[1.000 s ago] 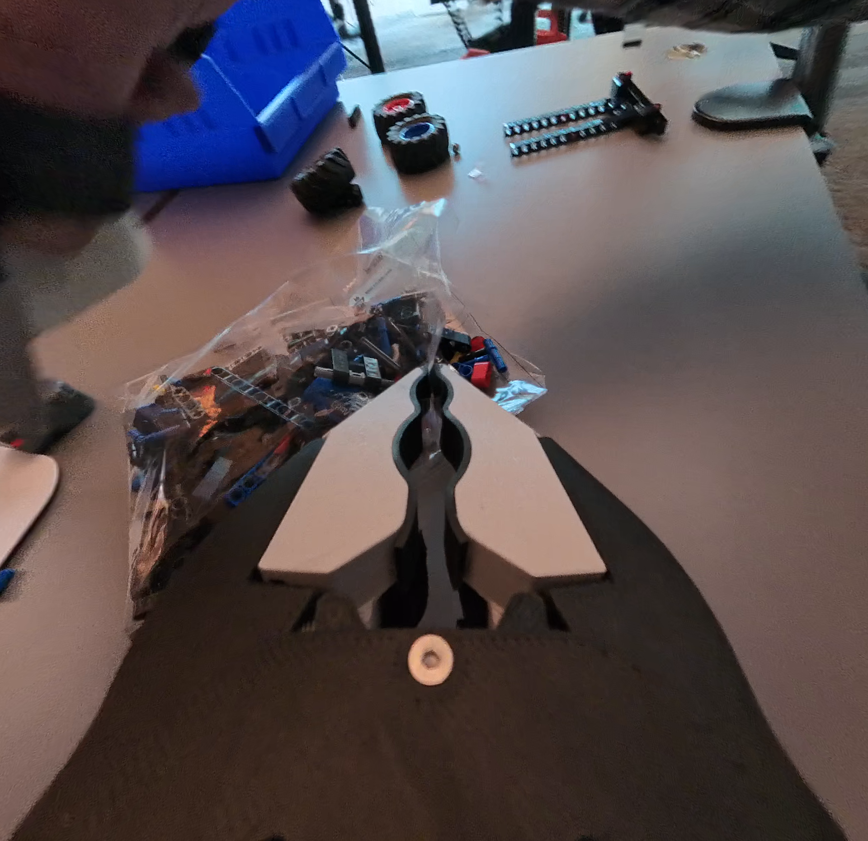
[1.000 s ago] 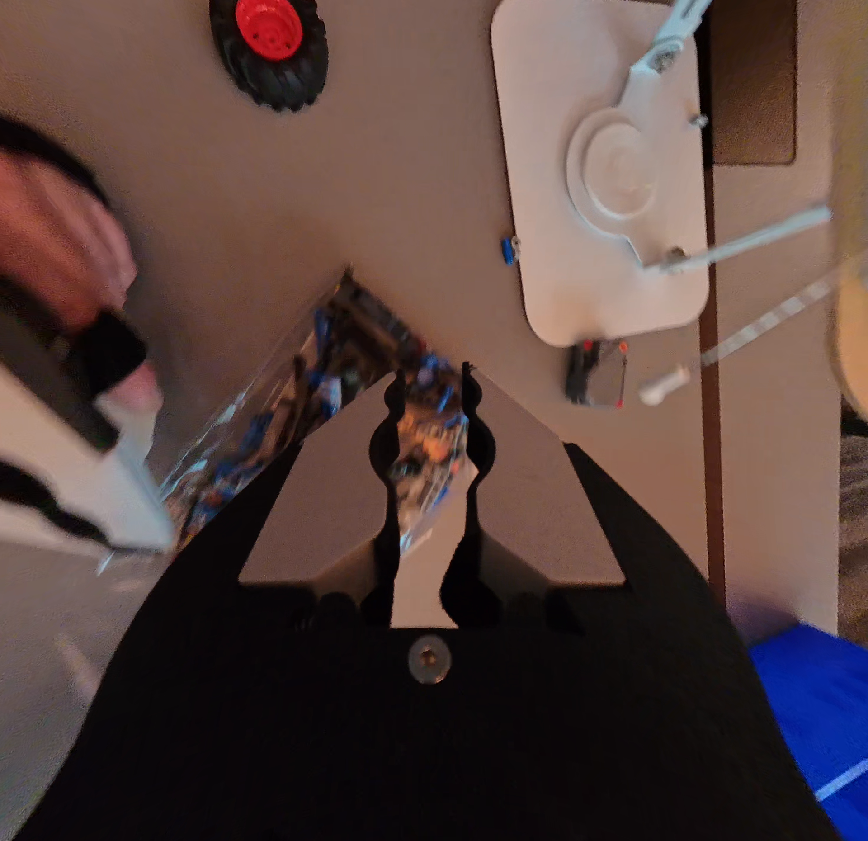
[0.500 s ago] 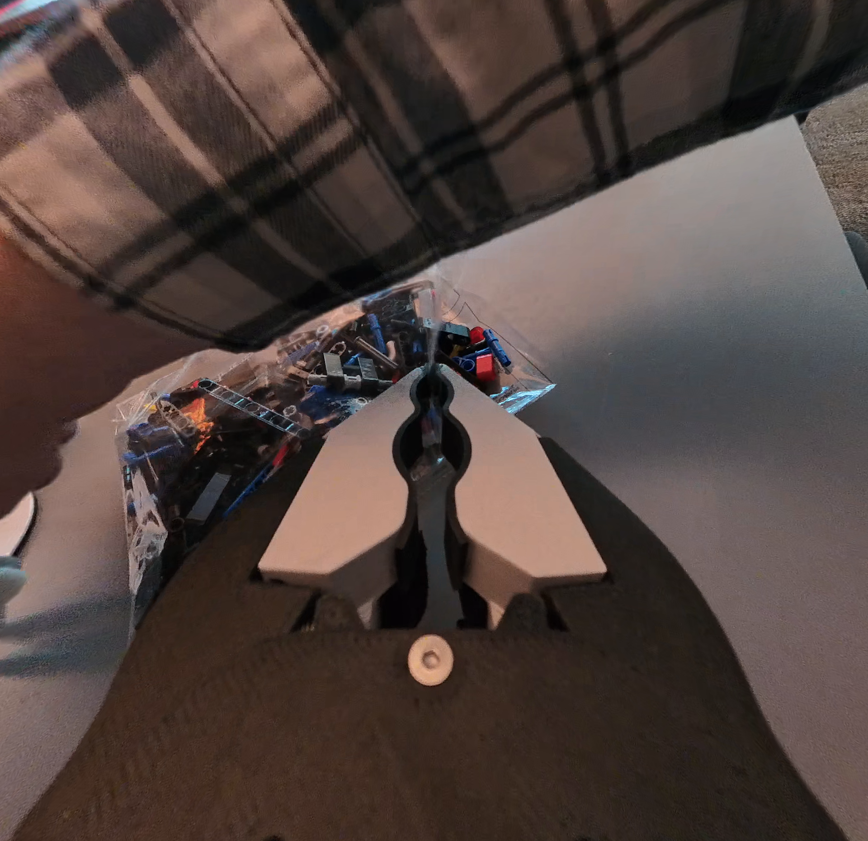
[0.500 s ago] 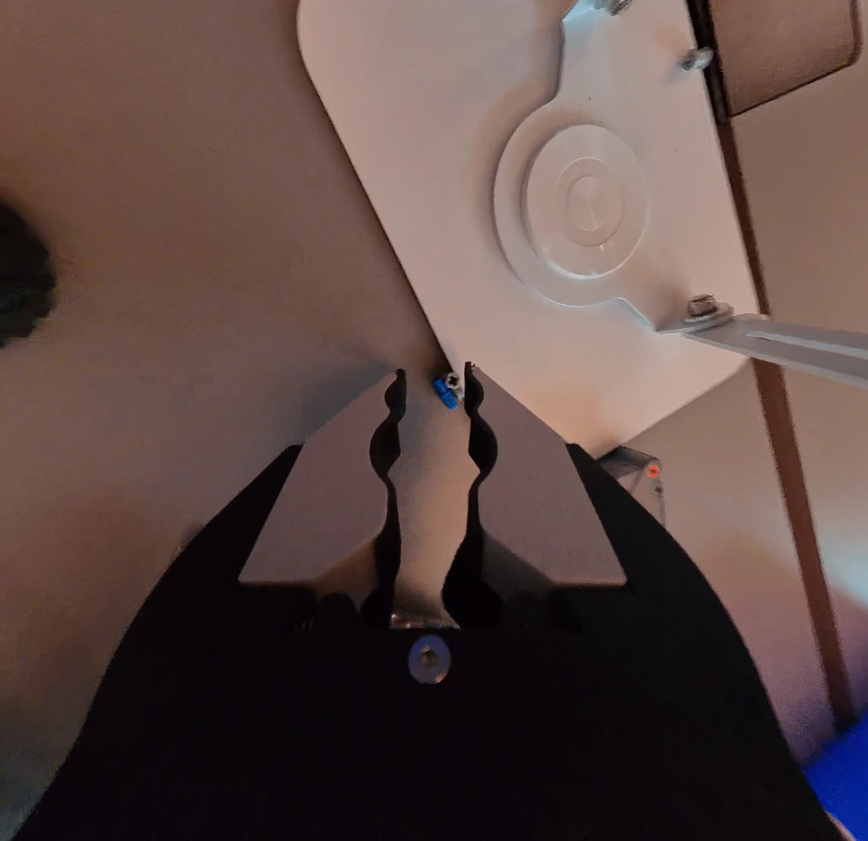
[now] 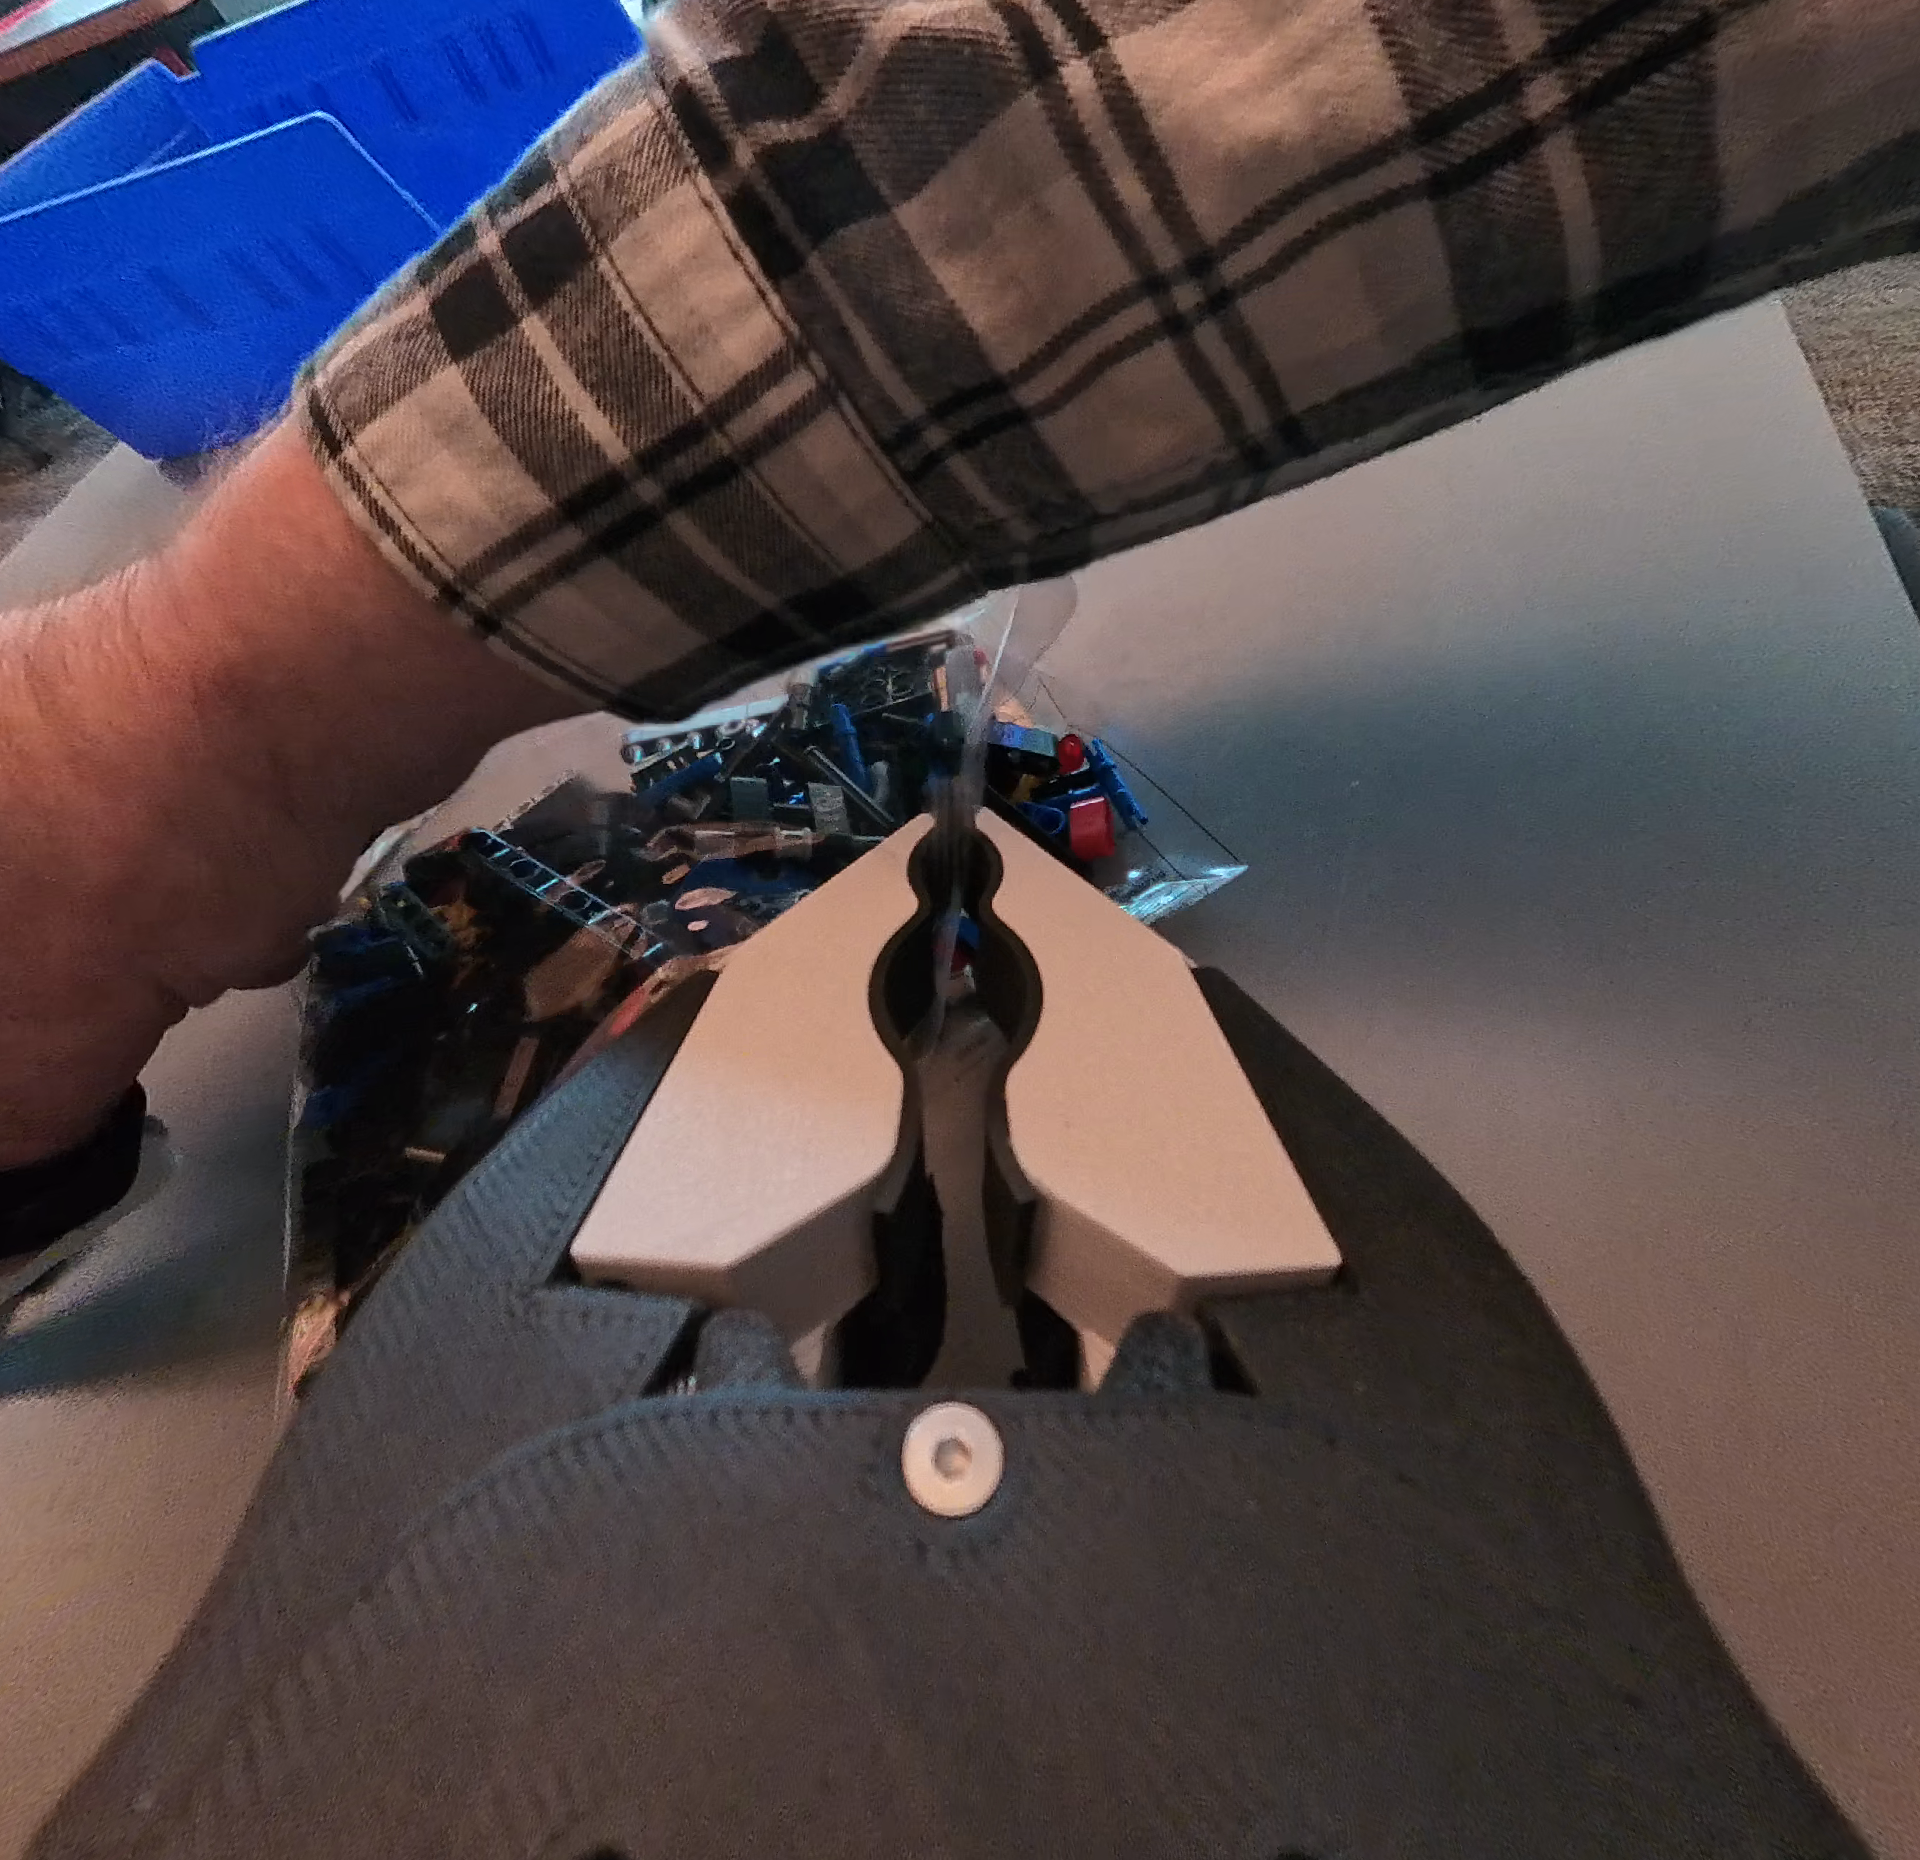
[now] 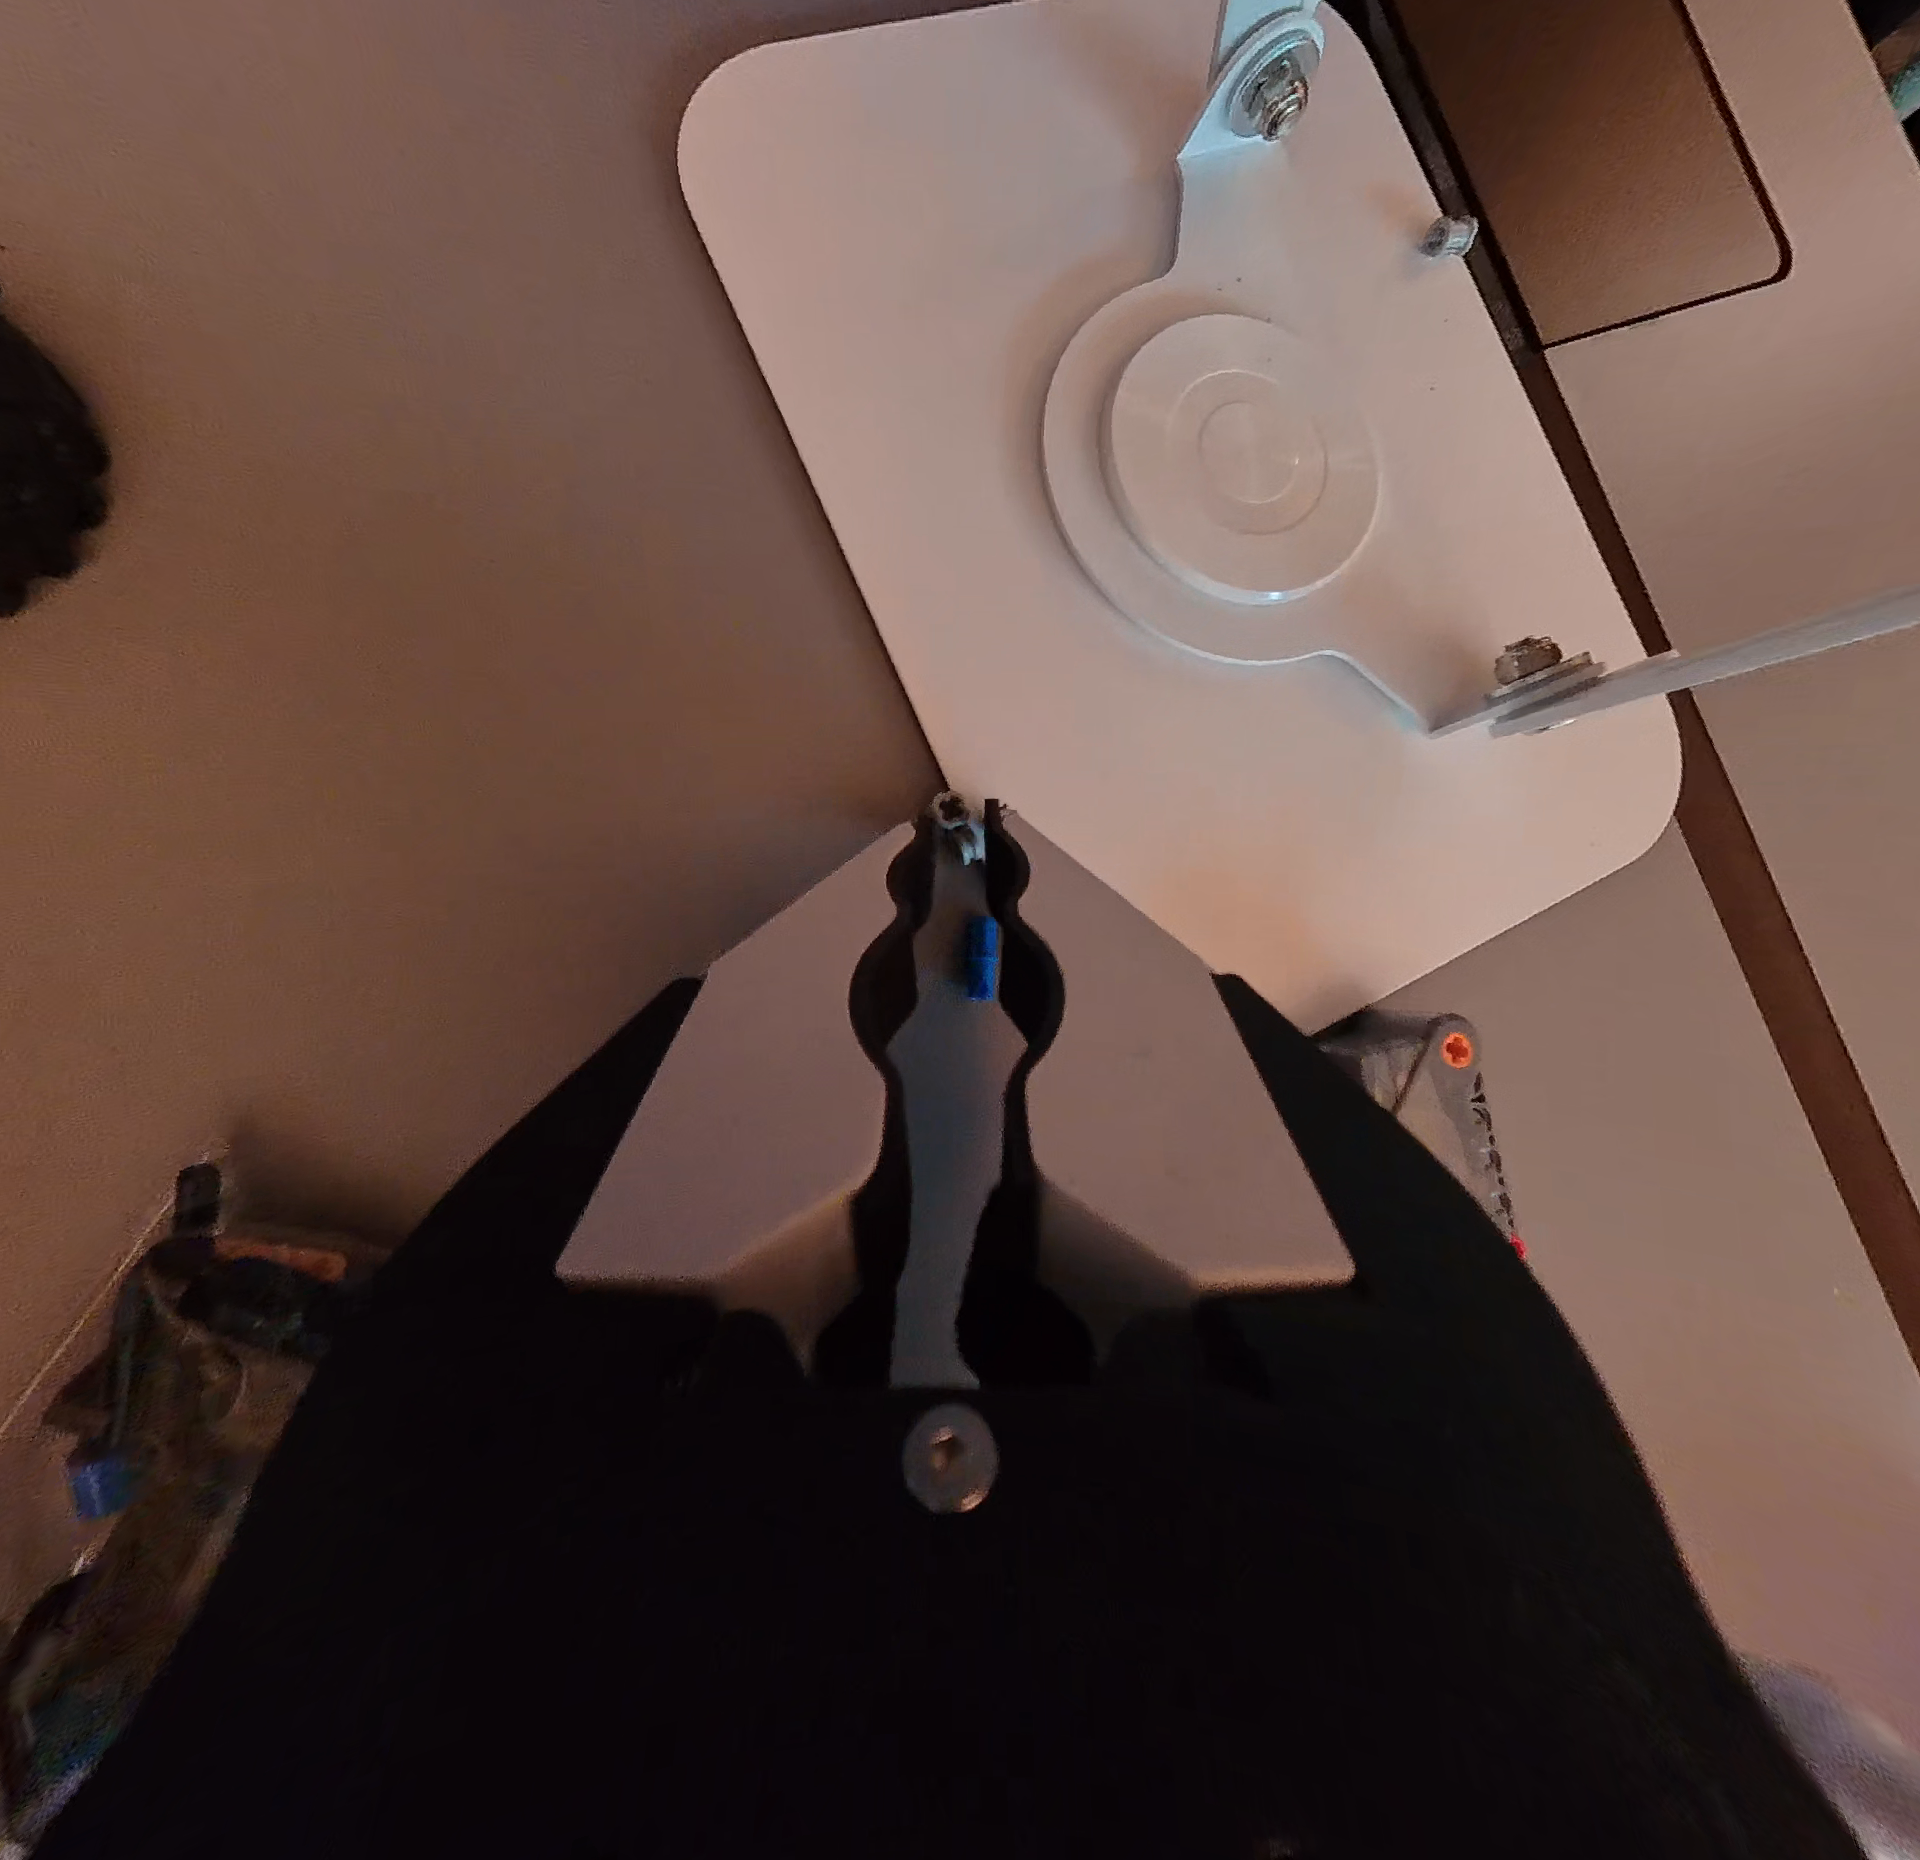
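The left tongs (image 5: 954,834) are closed on a pinched fold of a clear plastic bag (image 5: 582,917), which lies on the grey table (image 5: 1507,823) packed with small blue, black, grey and red building pieces. The film runs up between the tips and into the wavy gap behind them. A forearm in a plaid sleeve (image 5: 1039,283) crosses above the bag from the right, its wrist (image 5: 156,771) at the left edge, and a blue bin (image 5: 260,221) stands behind it. The right tongs (image 6: 964,823) are drawn nearly together on a small grey pin (image 6: 958,825) caught at their very tips, just beside the corner of a white base plate (image 6: 935,356) that carries a round disc and two bolted metal arms. A small blue pin (image 6: 979,960) shows in the gap behind the tips, against the right inner edge; whether it is gripped or lies on the table below, I cannot tell. A black tyre (image 6: 42,480) sits at the left edge, and part of the bag shows at the lower left.
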The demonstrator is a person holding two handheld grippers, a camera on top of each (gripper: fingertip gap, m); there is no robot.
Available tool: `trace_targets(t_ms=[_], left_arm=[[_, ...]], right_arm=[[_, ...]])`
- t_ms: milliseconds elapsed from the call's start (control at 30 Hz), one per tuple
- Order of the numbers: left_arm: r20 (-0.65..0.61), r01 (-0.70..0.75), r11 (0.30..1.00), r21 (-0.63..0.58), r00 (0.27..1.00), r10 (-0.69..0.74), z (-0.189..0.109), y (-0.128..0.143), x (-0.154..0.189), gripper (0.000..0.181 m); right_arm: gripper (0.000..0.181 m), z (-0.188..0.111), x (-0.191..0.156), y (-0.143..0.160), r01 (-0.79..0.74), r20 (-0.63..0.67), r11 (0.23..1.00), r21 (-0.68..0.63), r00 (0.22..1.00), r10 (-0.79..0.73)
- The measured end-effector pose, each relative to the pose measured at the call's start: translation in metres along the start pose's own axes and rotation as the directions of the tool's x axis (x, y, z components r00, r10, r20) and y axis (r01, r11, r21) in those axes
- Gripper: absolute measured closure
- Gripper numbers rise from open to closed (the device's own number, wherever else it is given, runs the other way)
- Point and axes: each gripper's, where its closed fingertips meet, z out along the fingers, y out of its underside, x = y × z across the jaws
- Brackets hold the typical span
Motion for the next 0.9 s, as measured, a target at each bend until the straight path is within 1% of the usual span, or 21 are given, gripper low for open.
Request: trace_targets(t_ms=[67, 267, 333, 400, 433, 500, 633, 900], left_arm=[[0.000, -0.002, 1.000, -0.003, 1.000, 0.002, 0.001, 0.000, 0.000, 0.181], [0.000, -0.003, 1.000, 0.001, 1.000, 0.003, 0.001, 0.000, 0.000, 0.181], [0.000, 0.000, 1.000, 0.003, 1.000, 0.000, 0.001, -0.001, -0.001, 0.181], [0.000, 0.000, 1.000, 0.002, 1.000, 0.000, 0.001, 0.000, -0.001, 0.181], [0.000, 0.000, 1.000, 0.002, 1.000, 0.000, 0.001, 0.000, -0.001, 0.181], [0.001, 0.002, 1.000, 0.006, 1.000, -0.002, 0.001, -0.001, -0.002, 0.181], [0.000, 0.004, 1.000, 0.009, 1.000, -0.004, 0.001, -0.001, -0.002, 0.181], [0.001, 0.003, 1.000, 0.011, 1.000, -0.003, 0.001, -0.001, -0.002, 0.181]], right_arm=[[0.180, -0.002, 0.001, 0.002, 0.008, 0.003, 1.000, -0.006, 1.000, -0.008], [0.180, -0.006, -0.005, 0.003, 0.028, 0.017, 0.999, -0.022, 0.999, -0.027], [0.179, -0.009, -0.008, -0.001, 0.039, 0.014, 0.999, -0.002, 0.999, -0.039], [0.157, -0.006, -0.008, 0.001, 0.008, 0.029, 0.999, -0.031, 1.000, -0.007], [0.157, -0.005, -0.009, 0.000, -0.017, 0.044, 0.999, -0.036, 0.999, 0.019], [0.160, -0.002, -0.007, -0.001, -0.032, 0.052, 0.999, -0.038, 0.998, 0.034], [0.177, 0.000, -0.001, -0.002, -0.048, 0.046, 0.998, -0.033, 0.998, 0.050], [0.177, -0.007, -0.014, -0.001, -0.016, 0.072, 0.999, -0.051, 0.997, 0.019]])
